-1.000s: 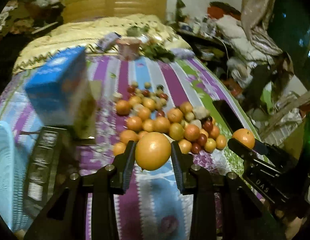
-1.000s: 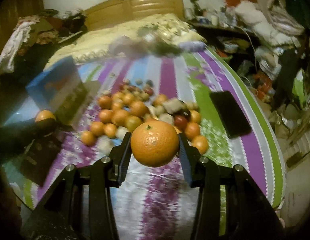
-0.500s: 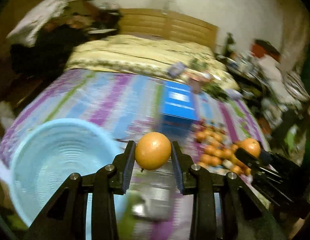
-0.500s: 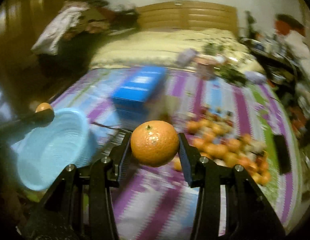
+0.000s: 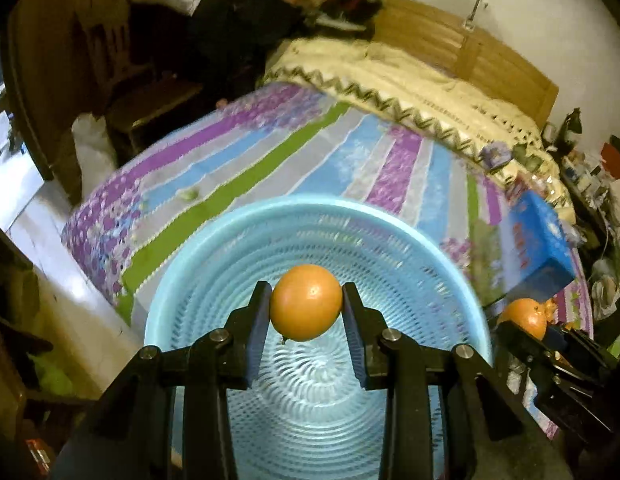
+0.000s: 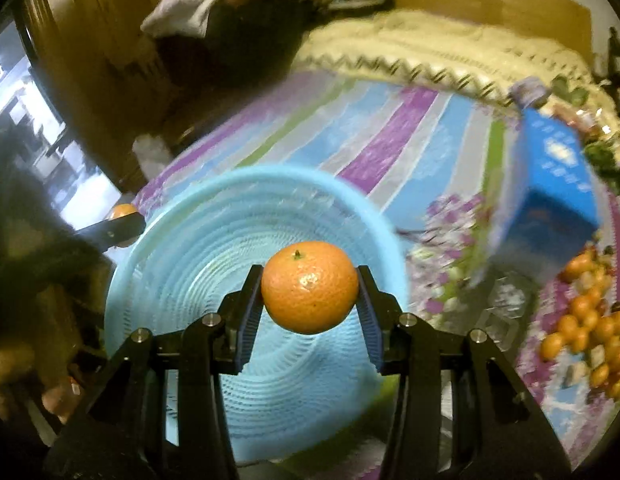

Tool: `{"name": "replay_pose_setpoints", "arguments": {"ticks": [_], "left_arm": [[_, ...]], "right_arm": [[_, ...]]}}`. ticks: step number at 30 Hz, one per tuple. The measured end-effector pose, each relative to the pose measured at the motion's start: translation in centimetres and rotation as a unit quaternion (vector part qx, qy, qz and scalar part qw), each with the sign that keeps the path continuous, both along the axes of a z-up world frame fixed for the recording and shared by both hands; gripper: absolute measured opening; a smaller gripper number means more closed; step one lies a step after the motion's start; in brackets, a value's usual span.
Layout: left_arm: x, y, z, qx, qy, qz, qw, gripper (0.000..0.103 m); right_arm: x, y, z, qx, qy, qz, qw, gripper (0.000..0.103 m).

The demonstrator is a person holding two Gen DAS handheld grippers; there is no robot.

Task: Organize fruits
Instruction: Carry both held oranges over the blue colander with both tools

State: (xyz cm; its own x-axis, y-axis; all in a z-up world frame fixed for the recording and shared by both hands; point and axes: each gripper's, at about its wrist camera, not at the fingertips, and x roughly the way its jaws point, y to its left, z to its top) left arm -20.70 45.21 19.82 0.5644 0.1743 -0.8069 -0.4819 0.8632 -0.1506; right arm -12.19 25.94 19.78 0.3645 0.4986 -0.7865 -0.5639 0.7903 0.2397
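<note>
The left gripper [image 5: 306,302] is closed on a smooth orange [image 5: 306,301], both finger pads pressed against its sides, and holds it in the air above the light blue basket [image 5: 182,280]. In this left wrist view the basket sits on the striped bedspread [image 5: 349,160] (purple, blue, green and grey bands) near the bed's foot edge, and its ribbed mesh floor shows bare below the fruit. A blue carton [image 5: 539,240] stands on the spread to the right of the basket. At the right edge the right gripper [image 5: 527,322] comes into view from the side, carrying its own fruit just outside the basket's rim. A cream quilt [image 5: 409,80] lies across the head of the bed, in front of a wooden headboard [image 5: 469,52].

From the right wrist view, the right gripper [image 6: 310,292] is clamped on a dimpled mandarin [image 6: 310,292], stem nub facing up, held over the basket [image 6: 158,248] toward its near right side. The left gripper [image 6: 124,220] shows small and blurred at the basket's far left rim, with the orange [image 6: 124,211] between its fingers. The blue carton [image 6: 557,176] stands right of the basket, motion-blurred. Beyond it, at the right edge, a pile of fruit [image 6: 585,328] lies on the bedspread [image 6: 389,140], mostly orange pieces with a few pale ones, well apart from the basket.
</note>
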Motion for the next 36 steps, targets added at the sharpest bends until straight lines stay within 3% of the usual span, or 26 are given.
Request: {"name": "replay_pose_setpoints", "arguments": {"ticks": [6,9,14,34,36], "left_arm": [[1.4,1.3,-4.4,-0.021,0.061,-0.023,0.9976,0.036],[2.1,0.9,-5.9,-0.013,0.084,-0.035,0.9958,0.036],[2.0,1.6,-7.2,-0.021,0.099,-0.033,0.9943,0.036],[2.6,3.3,-8.9,-0.037,0.127,-0.023,0.9909,0.037],[2.6,3.4,-9.1,-0.038,0.133,-0.024,0.9902,0.045]], "right_arm": [[0.1,2.6,-3.5,-0.031,0.056,0.006,0.998,0.045],[0.4,3.1,-4.6,-0.045,0.07,0.0,0.997,0.045],[0.7,2.8,-5.5,-0.055,0.081,-0.012,0.995,0.045],[1.3,2.3,-6.6,-0.058,0.103,-0.011,0.993,0.047],[1.3,2.3,-6.6,-0.058,0.104,-0.008,0.993,0.049]]}}
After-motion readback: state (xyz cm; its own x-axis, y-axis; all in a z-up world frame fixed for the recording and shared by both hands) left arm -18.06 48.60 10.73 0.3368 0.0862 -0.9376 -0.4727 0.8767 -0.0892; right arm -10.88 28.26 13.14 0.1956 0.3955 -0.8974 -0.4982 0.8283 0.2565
